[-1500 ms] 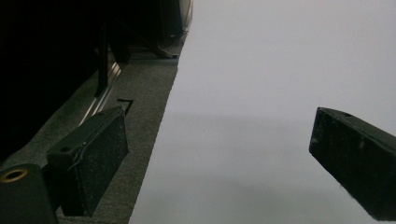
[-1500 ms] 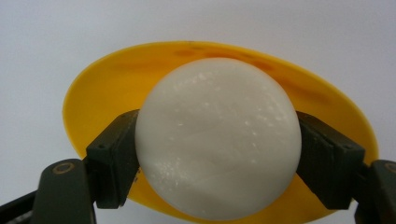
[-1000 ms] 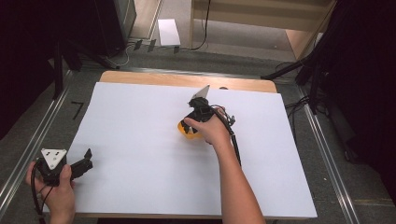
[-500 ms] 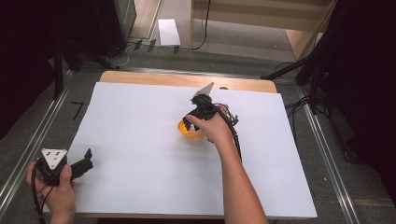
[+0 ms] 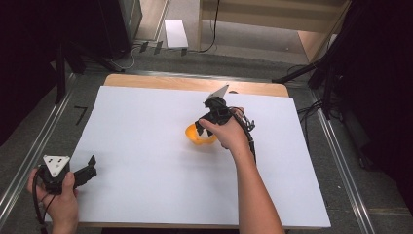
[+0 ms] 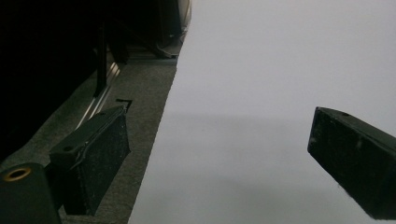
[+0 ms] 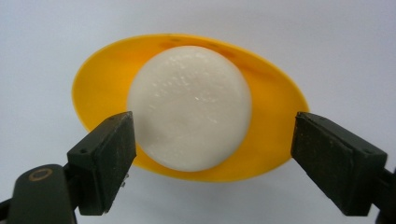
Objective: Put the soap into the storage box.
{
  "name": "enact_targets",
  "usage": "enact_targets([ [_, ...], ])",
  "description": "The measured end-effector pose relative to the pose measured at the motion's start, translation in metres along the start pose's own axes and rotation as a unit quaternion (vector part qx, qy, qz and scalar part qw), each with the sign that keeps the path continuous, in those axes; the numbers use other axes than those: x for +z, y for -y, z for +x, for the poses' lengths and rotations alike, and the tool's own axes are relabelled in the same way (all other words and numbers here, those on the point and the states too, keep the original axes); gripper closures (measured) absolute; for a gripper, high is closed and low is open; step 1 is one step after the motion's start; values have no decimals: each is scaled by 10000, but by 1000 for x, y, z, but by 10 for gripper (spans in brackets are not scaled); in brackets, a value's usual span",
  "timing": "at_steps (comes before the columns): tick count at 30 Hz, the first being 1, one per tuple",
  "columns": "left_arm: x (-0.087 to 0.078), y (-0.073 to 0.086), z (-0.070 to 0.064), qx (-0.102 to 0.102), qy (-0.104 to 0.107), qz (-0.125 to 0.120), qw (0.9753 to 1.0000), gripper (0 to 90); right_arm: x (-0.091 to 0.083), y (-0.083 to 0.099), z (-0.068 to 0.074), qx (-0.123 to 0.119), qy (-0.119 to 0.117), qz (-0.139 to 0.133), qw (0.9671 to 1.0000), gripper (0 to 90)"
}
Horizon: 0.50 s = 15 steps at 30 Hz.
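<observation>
So the white ball (image 7: 189, 107) is sitting inside the yellow bowl (image 7: 275, 116), which rests on the white sheet (image 5: 146, 146) near the middle of the bench (image 5: 195, 83). Looks to me like the placing part is basically done: ball in bowl, nothing else in there as far as I can see. The right gripper (image 7: 212, 154) hangs just over the near rim with its jaws spread wide, one on each side of the ball, not touching it. So it's released, holding nothing. What's left, I'd guess, is just backing that hand away, or going back in for a regrasp.

The left gripper (image 5: 85, 171) is parked way off at the sheet's near-left corner, jaws also apart and empty, well away from the bowl.
</observation>
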State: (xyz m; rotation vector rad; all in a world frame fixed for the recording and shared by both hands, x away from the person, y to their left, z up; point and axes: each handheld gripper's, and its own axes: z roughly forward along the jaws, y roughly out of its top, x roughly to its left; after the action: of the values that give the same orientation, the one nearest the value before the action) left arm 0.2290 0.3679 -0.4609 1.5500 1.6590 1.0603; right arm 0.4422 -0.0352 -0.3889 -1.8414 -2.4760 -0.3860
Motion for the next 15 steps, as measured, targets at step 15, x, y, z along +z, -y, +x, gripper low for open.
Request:
enact_targets([
  [15,0,0,0,30,-9,19,10000,62,-7,13,-24,128,72,-66,9999,164],
])
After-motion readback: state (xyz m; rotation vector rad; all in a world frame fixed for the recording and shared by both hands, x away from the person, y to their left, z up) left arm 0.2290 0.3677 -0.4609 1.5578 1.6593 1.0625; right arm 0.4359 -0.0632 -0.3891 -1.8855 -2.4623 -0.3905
